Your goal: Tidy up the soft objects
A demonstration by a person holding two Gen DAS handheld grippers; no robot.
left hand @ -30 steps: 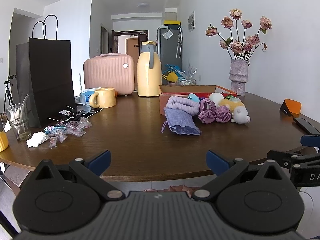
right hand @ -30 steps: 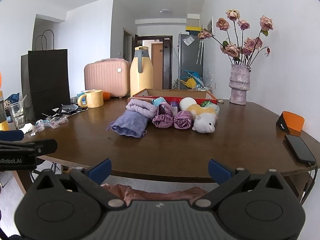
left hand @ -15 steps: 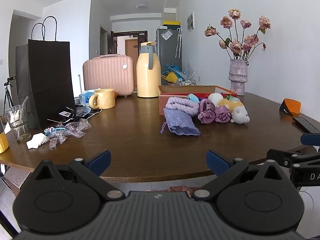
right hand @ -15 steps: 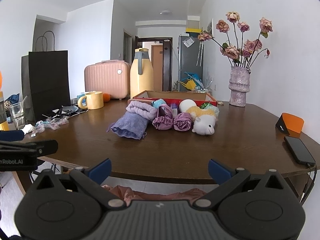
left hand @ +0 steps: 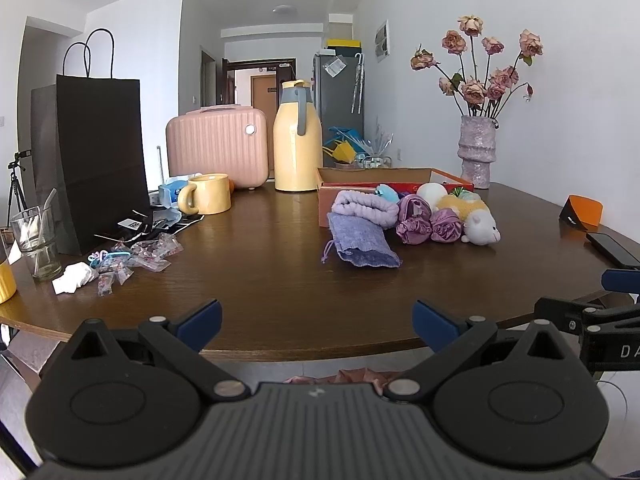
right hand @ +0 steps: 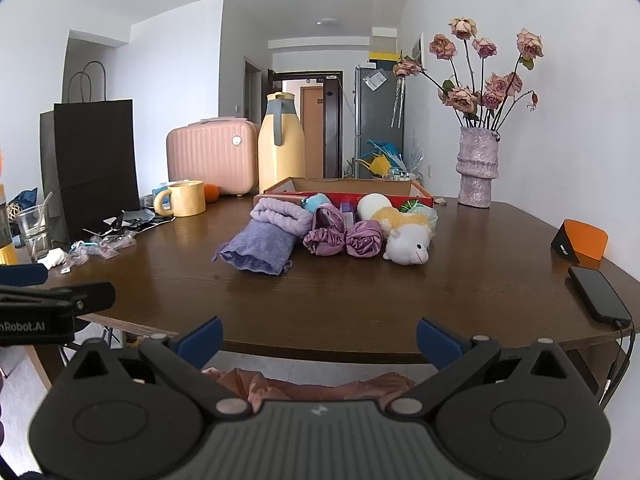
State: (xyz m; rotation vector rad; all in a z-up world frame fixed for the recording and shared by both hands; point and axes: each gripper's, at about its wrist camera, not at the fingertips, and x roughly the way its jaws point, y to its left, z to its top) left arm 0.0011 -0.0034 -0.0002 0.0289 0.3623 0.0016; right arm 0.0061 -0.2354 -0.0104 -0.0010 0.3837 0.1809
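Near the middle of both frames, a heap of soft things lies on the brown table (right hand: 360, 304), pressed against the front wall of a red-edged cardboard box (right hand: 348, 190). At the left of the heap is a blue-purple drawstring pouch (right hand: 258, 250); behind it sits a rolled lilac towel (right hand: 282, 214), then two shiny purple scrunchies (right hand: 342, 238), and at the right a white plush toy (right hand: 408, 246).

Both tools hang back at the near table edge, well apart from the heap. The left gripper (left hand: 316, 316) is spread wide and holds nothing; the right gripper (right hand: 318, 334) is likewise spread and empty.

From the right gripper the pouch lies straight ahead and slightly left of centre. Its long axis runs away from the camera and a little to the right, with the open mouth toward the viewer. In the left wrist view the same pouch (left hand: 362, 242) sits a bit right of centre, cord end nearest. Neither tool looks clearly nearer. I judge the right one better lined up for the toy and scrunchies, and the left for the pouch and towel, with the box just behind as the likely destination.
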